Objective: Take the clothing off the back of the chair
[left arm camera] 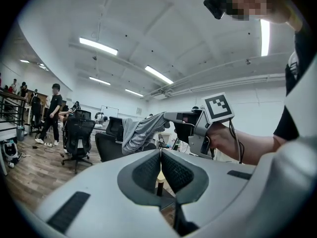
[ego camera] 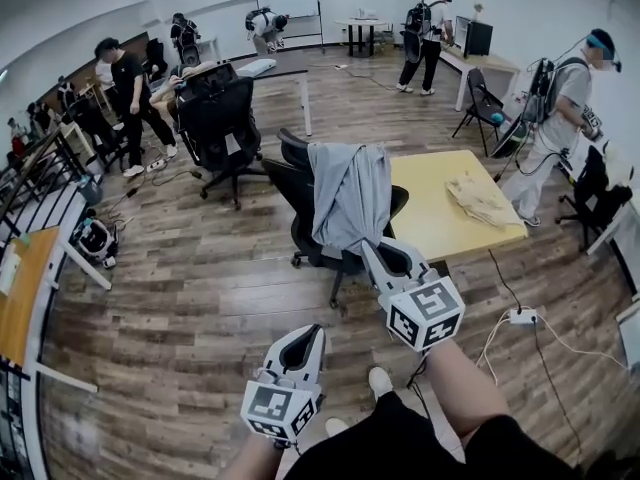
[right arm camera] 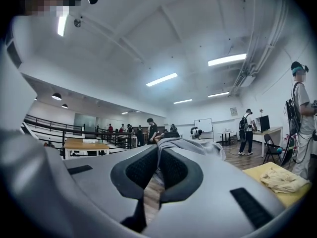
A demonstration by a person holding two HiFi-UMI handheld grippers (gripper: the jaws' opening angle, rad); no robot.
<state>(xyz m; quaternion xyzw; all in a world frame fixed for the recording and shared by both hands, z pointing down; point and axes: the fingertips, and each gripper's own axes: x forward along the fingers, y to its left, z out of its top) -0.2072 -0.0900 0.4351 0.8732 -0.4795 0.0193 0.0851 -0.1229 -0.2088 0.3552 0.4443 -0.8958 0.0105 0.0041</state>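
In the head view the right forearm reaches out from 5 o'clock, stretched toward the chair (ego camera: 287, 186). It carries the right gripper (ego camera: 373, 251) with its tips pointing to 11 o'clock. The left arm is drawn in close to the body. The left gripper (ego camera: 313, 334) sits low, at 7 o'clock from the right one and well apart from the chair, pointing to about 1 o'clock.

The right gripper (right arm camera: 157, 152) is clenched on the garment (right arm camera: 194, 146): its jaws are together, with grey cloth coming out between the tips. Seen from the left gripper's view, the right gripper (left arm camera: 169, 116) has a corner of the garment (left arm camera: 141, 133) pulled out taut toward it.

The left gripper (left arm camera: 160, 153) is clenched with nothing in it, pads meeting.

The garment (ego camera: 350, 196) hangs over the chair back at the middle of the room, its lower hem at the right gripper's tips. A yellow table (ego camera: 440, 230) stands at 3 o'clock from the chair.
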